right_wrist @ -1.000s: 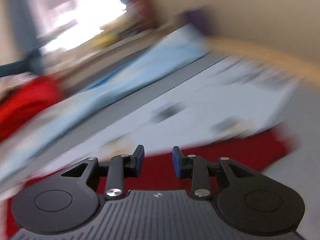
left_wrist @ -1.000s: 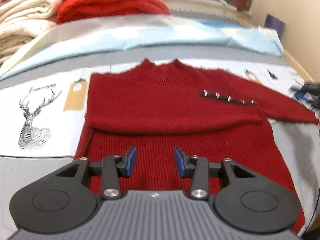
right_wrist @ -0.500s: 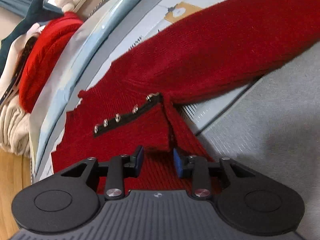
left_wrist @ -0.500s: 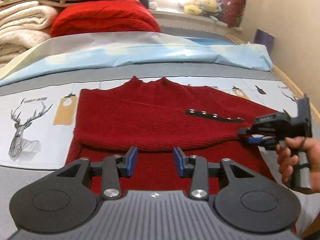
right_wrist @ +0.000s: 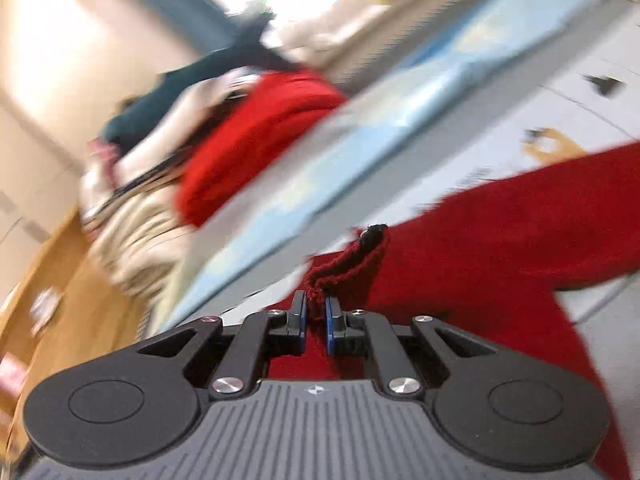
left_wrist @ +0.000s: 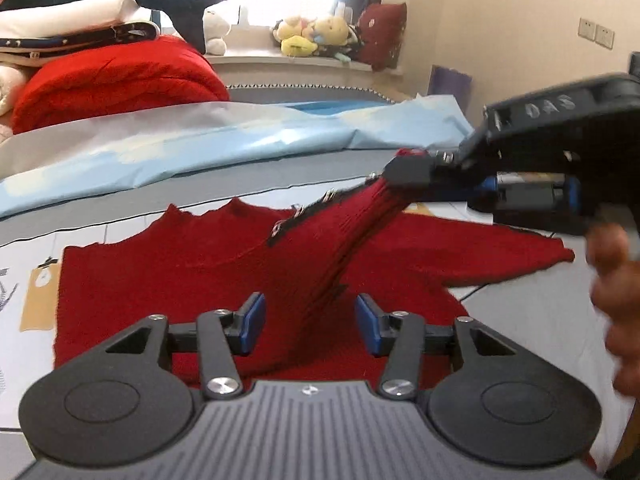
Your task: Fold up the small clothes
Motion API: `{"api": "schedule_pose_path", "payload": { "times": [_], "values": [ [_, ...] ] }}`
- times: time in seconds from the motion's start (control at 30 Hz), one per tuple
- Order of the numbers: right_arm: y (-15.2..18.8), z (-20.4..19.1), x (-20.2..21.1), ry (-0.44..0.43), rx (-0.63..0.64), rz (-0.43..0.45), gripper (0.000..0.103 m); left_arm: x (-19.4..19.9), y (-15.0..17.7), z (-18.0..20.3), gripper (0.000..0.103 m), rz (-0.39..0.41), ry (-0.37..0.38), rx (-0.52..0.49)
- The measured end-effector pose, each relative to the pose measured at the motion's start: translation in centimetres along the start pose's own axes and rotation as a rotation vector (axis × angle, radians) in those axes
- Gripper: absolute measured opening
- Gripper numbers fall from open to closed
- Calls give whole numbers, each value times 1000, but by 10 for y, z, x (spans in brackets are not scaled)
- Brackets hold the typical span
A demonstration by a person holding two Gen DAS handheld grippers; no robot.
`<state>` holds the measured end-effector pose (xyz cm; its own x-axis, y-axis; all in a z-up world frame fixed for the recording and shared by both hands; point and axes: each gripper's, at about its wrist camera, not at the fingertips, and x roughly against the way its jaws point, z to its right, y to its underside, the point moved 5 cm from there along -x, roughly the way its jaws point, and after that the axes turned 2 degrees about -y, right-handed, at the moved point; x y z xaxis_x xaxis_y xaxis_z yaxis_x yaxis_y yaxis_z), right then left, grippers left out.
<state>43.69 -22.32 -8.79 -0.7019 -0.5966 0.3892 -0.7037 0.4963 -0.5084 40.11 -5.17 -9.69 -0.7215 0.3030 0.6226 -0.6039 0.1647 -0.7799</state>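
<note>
A small red knit sweater (left_wrist: 168, 280) lies flat on a bed. Its left sleeve is folded across the chest, with a dark cuff strip of metal snaps (left_wrist: 304, 212). My right gripper (right_wrist: 315, 314) is shut on the cuff end of that sleeve (right_wrist: 348, 268) and holds it up off the sweater; in the left wrist view it (left_wrist: 408, 168) pinches the raised sleeve at upper right. My left gripper (left_wrist: 309, 322) is open and empty, low over the sweater's lower body. The other sleeve (left_wrist: 500, 256) lies spread to the right.
The bed has a printed sheet (left_wrist: 36, 280) and a light blue cover (left_wrist: 240, 136) behind the sweater. A red blanket (left_wrist: 116, 80) and stacked folded linens (left_wrist: 60, 16) sit at the back left. Plush toys (left_wrist: 312, 36) line the window sill. A wall is on the right.
My right gripper has shut on the folded sleeve's cuff and lifted it up and back from the sweater. My left gripper has stayed open over the lower body.
</note>
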Motion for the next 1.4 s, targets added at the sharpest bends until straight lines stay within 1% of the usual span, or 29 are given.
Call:
{"api": "schedule_pose_path", "payload": {
  "times": [0.1, 0.13, 0.17, 0.23, 0.27, 0.37, 0.43, 0.47, 0.5, 0.53, 0.57, 0.6, 0.63, 0.67, 0.7, 0.73, 0.77, 0.8, 0.87, 0.9, 0.93, 0.97, 1.03, 1.13, 1.23, 1.27, 1.3, 1.33, 1.4],
  "values": [
    [8, -5, -10, -31, 14, -72, 9, -7, -2, -1, 54, 22, -11, -12],
    [9, -7, -13, -48, 39, -77, 9, -10, -2, -2, 54, 26, -8, -13],
    [10, -10, -14, -60, 61, -79, 9, -15, -2, -3, 50, 25, -7, -8],
    [10, -11, -16, -90, 70, -103, 9, -20, -4, -6, 28, 27, 0, 2],
    [13, -10, -17, -105, 64, -117, 9, -23, -5, -7, 13, 28, 4, 1],
    [12, -6, -17, -95, 70, -138, 9, -23, -12, -23, 12, 31, -44, 11],
    [10, 1, -24, -54, 52, -147, 17, -17, -16, -42, 11, 29, -75, 3],
    [8, 6, -26, -27, 39, -140, 20, -13, -17, -65, 10, 25, -134, 11],
    [4, 14, -25, 33, 33, -114, 28, -10, -17, -88, 10, 17, -180, 41],
    [3, 22, -23, 98, 36, -93, 33, -4, -14, -127, 10, 1, -250, 99],
    [1, 32, -22, 176, 39, -80, 35, 3, -10, -164, 10, -10, -336, 149],
    [-1, 43, -22, 247, 39, -78, 38, 14, -5, -205, 11, -23, -469, 197],
    [-1, 53, -22, 311, 34, -86, 38, 31, 2, -248, 11, -38, -640, 252],
    [-2, 65, -22, 386, 23, -98, 38, 55, 12, -293, 11, -59, -858, 314],
    [-2, 77, -21, 444, 6, -101, 38, 74, 18, -318, 11, -64, -996, 354],
    [-1, 88, -18, 494, -21, -99, 38, 93, 24, -336, 11, -53, -1084, 399],
    [0, 99, -14, 530, -54, -100, 38, 105, 28, -345, 15, -31, -1075, 451],
    [1, 109, -11, 552, -87, -103, 38, 108, 30, -347, 19, -19, -1014, 497],
    [5, 123, -7, 577, -117, -106, 41, 94, 34, -339, 31, -23, -785, 595],
    [7, 128, -7, 597, -120, -112, 43, 84, 38, -333, 33, -44, -684, 625],
    [8, 133, -8, 619, -119, -120, 43, 69, 42, -323, 34, -86, -578, 647],
    [11, 138, -8, 643, -111, -128, 43, 51, 48, -311, 38, -156, -467, 651],
    [16, 147, -7, 678, -98, -143, 43, 28, 61, -289, 38, -258, -349, 624],
    [24, 158, -14, 707, -77, -169, 43, 2, 81, -267, 39, -385, -289, 560],
    [28, 159, -18, 701, -48, -178, 45, -7, 101, -260, 37, -455, -256, 540],
    [28, 156, -20, 698, -16, -177, 41, -6, 106, -259, 32, -458, -257, 531],
    [29, 152, -24, 667, 24, -178, 15, -4, 109, -256, 17, -449, -255, 516],
    [30, 149, -26, 647, 37, -176, 12, -1, 110, -257, 13, -448, -241, 511],
    [28, 149, -25, 655, 43, -145, 11, 5, 110, -260, 11, -444, -223, 518]
  ]
}}
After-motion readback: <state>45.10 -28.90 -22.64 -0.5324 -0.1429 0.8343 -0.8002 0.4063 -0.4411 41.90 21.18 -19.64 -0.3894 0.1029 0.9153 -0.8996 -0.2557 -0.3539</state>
